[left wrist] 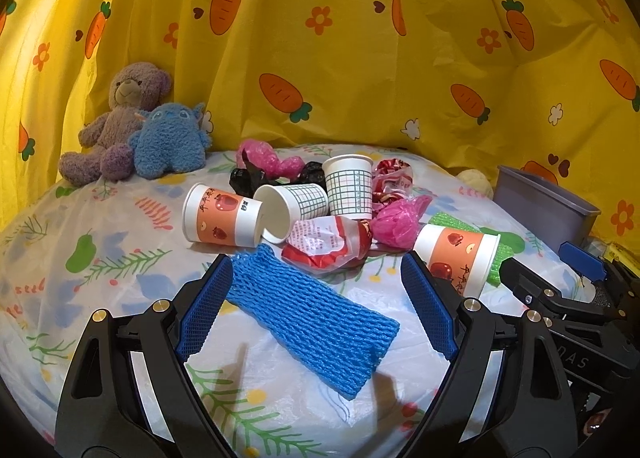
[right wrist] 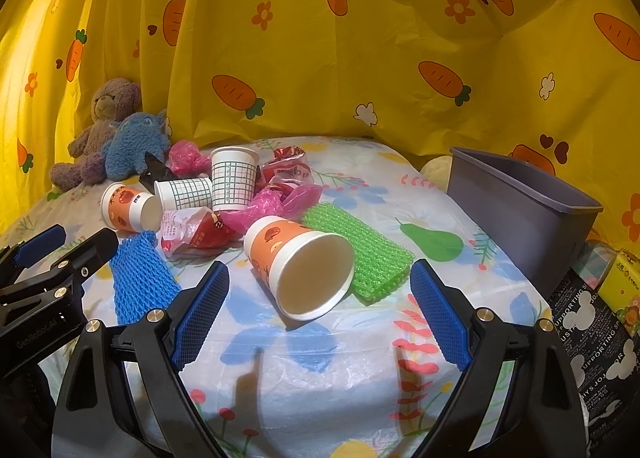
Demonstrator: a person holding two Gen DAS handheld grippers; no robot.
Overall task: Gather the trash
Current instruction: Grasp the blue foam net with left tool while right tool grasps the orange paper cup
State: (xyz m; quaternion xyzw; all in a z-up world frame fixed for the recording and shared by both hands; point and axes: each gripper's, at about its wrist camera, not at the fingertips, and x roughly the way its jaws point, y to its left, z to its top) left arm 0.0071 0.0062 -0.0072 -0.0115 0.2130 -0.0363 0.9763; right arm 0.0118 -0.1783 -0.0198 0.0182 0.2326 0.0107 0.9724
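Trash lies in a heap on the floral sheet (left wrist: 100, 258). A blue foam net (left wrist: 312, 322) lies flat between the fingers of my left gripper (left wrist: 316, 258), which is open; its left pad is close beside the net's far end. In the right wrist view an orange paper cup (right wrist: 296, 258) lies on its side, mouth toward me, on a green foam net (right wrist: 360, 250). My right gripper (right wrist: 320, 268) is open around the cup, with neither pad touching it. Behind are another orange cup (left wrist: 220, 214), two checked cups (left wrist: 348, 186), a red wrapper (left wrist: 328, 242) and pink bags (left wrist: 396, 226).
A grey bin (right wrist: 520, 206) stands at the right edge of the bed. Two plush toys (left wrist: 132, 126) sit at the back left against the yellow carrot curtain (left wrist: 360, 38). A black printed bag (right wrist: 592, 338) and a yellow box (right wrist: 620, 282) lie low on the right.
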